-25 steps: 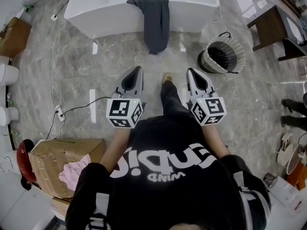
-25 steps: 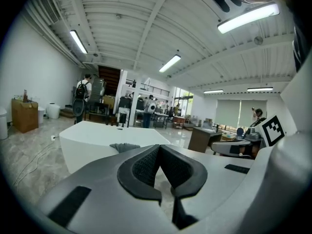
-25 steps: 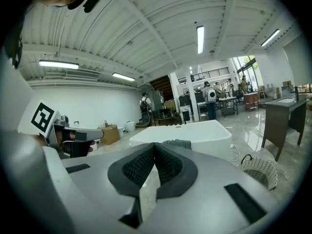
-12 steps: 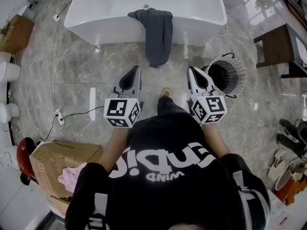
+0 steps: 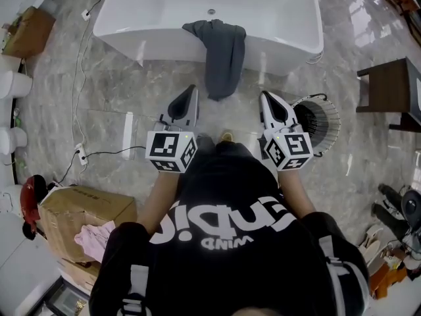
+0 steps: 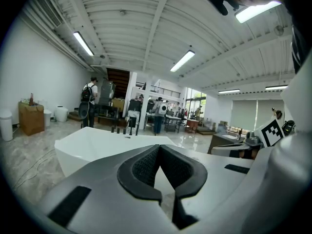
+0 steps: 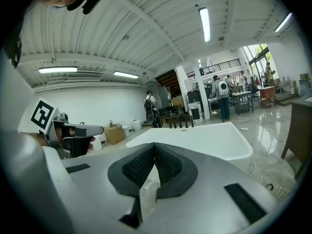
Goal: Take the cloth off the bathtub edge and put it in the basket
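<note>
Grey cloth [image 5: 222, 54] draped over near edge of bathtub [image 5: 289, 8], basket [image 5: 327, 125] on floor [image 5: 118, 78] to its right; left tool [image 5: 190, 91] and right tool [image 5: 266, 97] both closed, empty; unopened jaws could shove cloth into tub.

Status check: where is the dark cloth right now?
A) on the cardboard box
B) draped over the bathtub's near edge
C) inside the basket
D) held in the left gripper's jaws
B: the cloth hangs over the bathtub rim, well apart from the basket.
</note>
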`<action>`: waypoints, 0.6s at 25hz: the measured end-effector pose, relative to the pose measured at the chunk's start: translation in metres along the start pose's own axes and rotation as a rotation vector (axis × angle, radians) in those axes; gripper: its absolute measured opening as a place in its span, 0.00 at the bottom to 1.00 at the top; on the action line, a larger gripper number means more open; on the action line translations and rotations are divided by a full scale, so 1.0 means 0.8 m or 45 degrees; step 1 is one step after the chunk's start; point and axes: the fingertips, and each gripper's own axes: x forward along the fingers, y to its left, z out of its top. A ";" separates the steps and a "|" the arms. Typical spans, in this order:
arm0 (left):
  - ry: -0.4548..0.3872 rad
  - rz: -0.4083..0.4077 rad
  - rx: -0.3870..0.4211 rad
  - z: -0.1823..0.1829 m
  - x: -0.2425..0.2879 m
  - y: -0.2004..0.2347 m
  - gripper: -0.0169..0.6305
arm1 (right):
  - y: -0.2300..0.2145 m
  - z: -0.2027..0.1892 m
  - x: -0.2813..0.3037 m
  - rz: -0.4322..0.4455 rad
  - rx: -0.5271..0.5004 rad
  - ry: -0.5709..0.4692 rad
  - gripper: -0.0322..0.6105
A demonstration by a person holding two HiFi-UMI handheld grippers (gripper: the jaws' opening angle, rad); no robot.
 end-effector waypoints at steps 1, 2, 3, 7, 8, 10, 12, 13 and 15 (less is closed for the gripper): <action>-0.002 -0.001 0.000 0.002 0.004 0.003 0.05 | 0.000 -0.001 0.006 0.002 0.002 0.006 0.07; -0.004 -0.003 0.000 0.004 0.009 0.007 0.05 | -0.001 -0.001 0.011 0.001 0.003 0.011 0.07; -0.007 -0.007 0.000 0.006 0.014 0.011 0.05 | -0.002 -0.001 0.017 -0.001 0.004 0.016 0.07; -0.007 -0.045 -0.001 0.013 0.048 0.033 0.05 | -0.011 0.006 0.049 -0.033 0.002 0.019 0.07; -0.004 -0.058 -0.001 0.014 0.059 0.039 0.05 | -0.015 0.009 0.058 -0.044 0.002 0.017 0.07; 0.007 -0.087 0.002 0.017 0.082 0.049 0.05 | -0.023 0.015 0.075 -0.068 0.009 0.013 0.07; 0.019 -0.121 0.008 0.023 0.105 0.059 0.05 | -0.031 0.022 0.094 -0.097 0.022 0.013 0.07; 0.023 -0.140 0.012 0.027 0.116 0.063 0.05 | -0.034 0.026 0.103 -0.111 0.025 0.012 0.07; 0.025 -0.176 0.022 0.034 0.136 0.076 0.05 | -0.037 0.036 0.126 -0.134 0.020 0.004 0.07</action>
